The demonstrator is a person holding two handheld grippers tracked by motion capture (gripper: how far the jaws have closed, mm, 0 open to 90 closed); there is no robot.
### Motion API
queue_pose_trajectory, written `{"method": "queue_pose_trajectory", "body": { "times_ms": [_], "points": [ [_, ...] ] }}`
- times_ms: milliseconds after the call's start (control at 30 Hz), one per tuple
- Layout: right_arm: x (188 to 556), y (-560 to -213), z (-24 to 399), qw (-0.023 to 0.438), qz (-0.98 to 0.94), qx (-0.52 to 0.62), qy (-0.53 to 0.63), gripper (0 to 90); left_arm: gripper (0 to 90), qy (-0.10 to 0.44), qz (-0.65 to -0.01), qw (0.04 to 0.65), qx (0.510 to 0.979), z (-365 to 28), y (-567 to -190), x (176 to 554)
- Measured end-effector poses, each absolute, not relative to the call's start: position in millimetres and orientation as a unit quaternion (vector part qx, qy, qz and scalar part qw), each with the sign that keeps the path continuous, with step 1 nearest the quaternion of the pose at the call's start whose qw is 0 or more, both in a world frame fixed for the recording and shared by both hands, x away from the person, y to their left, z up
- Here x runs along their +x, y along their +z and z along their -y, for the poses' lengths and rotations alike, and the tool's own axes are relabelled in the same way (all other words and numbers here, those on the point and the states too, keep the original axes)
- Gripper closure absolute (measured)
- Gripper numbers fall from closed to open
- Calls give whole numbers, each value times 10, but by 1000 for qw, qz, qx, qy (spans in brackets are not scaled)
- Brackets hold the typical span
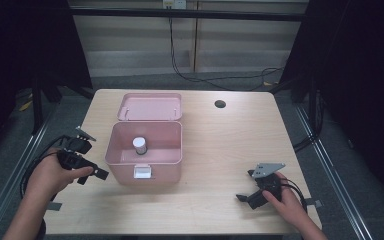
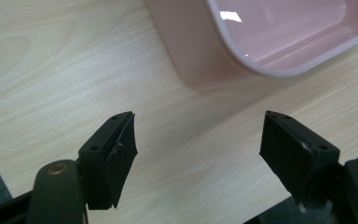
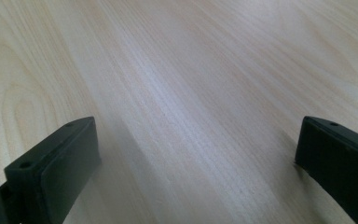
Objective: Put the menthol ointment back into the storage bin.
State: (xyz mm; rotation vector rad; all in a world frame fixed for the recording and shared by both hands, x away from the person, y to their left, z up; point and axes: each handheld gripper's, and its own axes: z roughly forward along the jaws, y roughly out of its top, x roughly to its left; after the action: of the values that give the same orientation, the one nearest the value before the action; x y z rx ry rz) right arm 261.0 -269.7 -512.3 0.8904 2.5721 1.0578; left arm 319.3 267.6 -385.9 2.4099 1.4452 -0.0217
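A pink box (image 1: 125,172) stands open on the wooden table, its lid (image 1: 150,106) folded back behind it. Inside stands a small white cylinder with a dark top (image 1: 139,145). A white latch (image 1: 142,172) sits on the box's front wall. My left gripper (image 1: 92,176) is just left of the box's front corner, low over the table. In the left gripper view its jaws (image 2: 198,140) stand open with bare wood between them and the box's rounded corner (image 2: 200,56) just ahead. My right gripper (image 1: 245,186) rests at the front right, open over bare wood (image 3: 196,158).
A round cable hole (image 1: 220,104) lies at the table's back right. The table's front edge (image 1: 180,233) runs close to both hands. Black cables (image 1: 200,77) trail over the floor behind the table, and dark frames stand at both sides.
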Motion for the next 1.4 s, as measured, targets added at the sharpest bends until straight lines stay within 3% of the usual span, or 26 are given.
{"method": "queue_pose_trajectory", "body": {
  "times_ms": [1033, 1400],
  "points": [
    [2605, -5122, 2696, 111, -875, 305, 360, 0, 230, 10, -495, 232, 837, -2667, -4717, 2959],
    [2604, -5122, 2695, 111, -874, 305, 360, 0, 183, 56, -474, 269, 837, -2634, -4826, 2883]
  ]
}}
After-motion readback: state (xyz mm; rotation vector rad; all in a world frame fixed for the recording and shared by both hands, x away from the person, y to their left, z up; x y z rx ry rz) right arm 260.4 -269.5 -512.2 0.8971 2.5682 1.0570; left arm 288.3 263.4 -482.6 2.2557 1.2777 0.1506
